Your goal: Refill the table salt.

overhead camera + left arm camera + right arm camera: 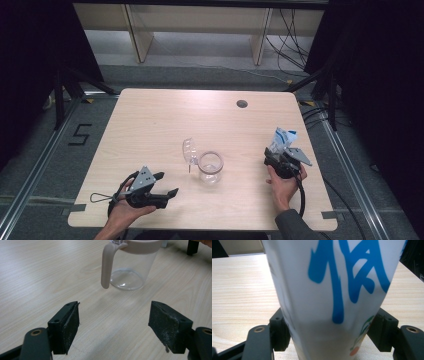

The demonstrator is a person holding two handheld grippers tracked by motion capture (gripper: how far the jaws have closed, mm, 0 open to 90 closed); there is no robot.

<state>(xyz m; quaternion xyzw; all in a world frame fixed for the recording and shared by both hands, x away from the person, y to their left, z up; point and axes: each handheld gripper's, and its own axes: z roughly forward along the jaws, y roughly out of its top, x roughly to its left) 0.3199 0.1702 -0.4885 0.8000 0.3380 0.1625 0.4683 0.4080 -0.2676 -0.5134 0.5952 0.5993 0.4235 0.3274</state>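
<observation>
A pale wooden desk (150,125) stands on grey floor. Right tongs (278,156), at the frame's right, grip a white-and-blue pouch (281,138). Left tongs (167,185), lower left, gape empty. A clear jug (210,167) stands at centre, its lid (189,150) open.

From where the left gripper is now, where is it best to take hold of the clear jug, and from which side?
Probably by the beige handle of the clear jug. It stands off the wall as a narrow vertical strap, open at the bottom, and faces the open left gripper. Come straight forward along the table, jaws either side of it. The round body looks too wide.
</observation>
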